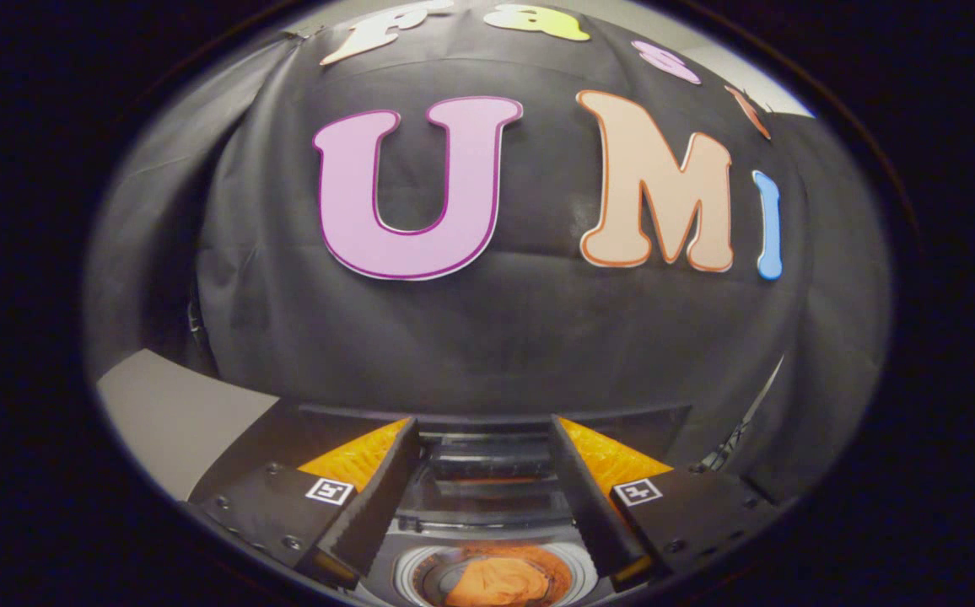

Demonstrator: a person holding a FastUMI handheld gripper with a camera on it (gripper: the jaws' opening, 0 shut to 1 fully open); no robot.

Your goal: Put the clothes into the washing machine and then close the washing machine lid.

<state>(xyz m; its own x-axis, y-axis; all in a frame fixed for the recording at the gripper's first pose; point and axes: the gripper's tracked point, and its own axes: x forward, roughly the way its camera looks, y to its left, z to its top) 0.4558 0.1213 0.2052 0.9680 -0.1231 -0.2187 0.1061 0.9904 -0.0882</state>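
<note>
My gripper (483,430) is open, with nothing between its two black fingers (382,489). Low between the fingers I see the washing machine (386,563), its round drum opening facing up. An orange piece of clothing (496,583) lies crumpled inside the drum. The machine's dark see-through lid (487,476) stands raised behind the drum, between the fingers and just ahead of them, with a faint orange reflection in it. The fingers are held above the machine and touch neither lid nor clothing.
The booth's black cloth wall (496,337) hangs close behind the machine. A pale grey panel (171,413) shows to the left of the left finger. Some cables (736,438) run down beside the right finger.
</note>
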